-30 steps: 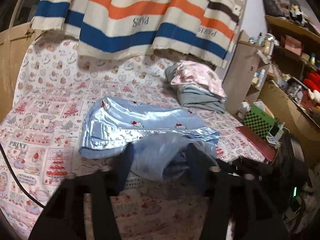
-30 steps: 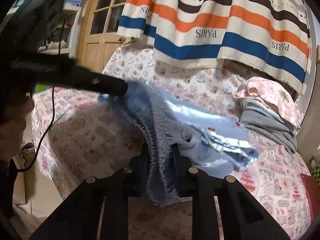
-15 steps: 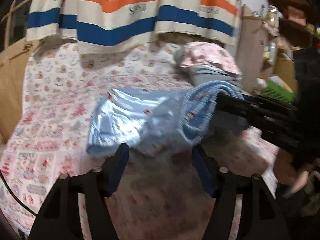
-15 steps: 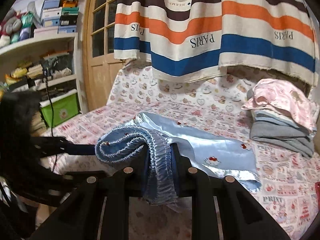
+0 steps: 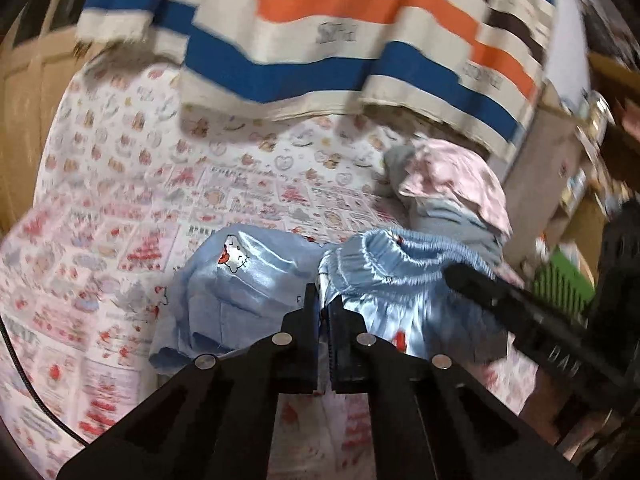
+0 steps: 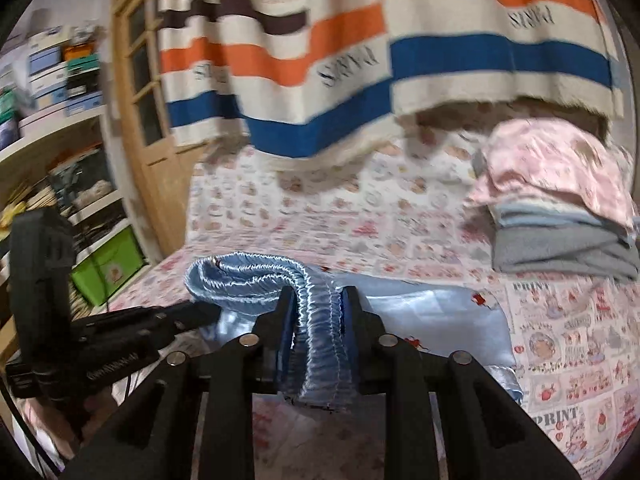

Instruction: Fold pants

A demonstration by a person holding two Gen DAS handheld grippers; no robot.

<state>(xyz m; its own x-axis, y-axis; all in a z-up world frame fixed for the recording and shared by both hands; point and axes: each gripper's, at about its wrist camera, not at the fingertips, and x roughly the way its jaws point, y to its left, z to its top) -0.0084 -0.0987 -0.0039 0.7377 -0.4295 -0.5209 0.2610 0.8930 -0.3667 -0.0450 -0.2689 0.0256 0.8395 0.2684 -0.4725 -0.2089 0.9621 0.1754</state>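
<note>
The left gripper (image 5: 323, 308), whose jaws stood wide apart a second ago, has just closed them on a fold of the blue pants (image 5: 248, 280). The right gripper (image 6: 318, 300) clamps the gathered waistband, now lifted above the bed (image 6: 400, 224), the legs trailing on the sheet. Both views are blurred, and how much cloth the left jaws hold is hard to see.

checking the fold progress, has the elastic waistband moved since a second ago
Yes. The waistband, clamped in the right gripper, has lifted off the pants body toward the door side, away from the clothes pile.
</note>
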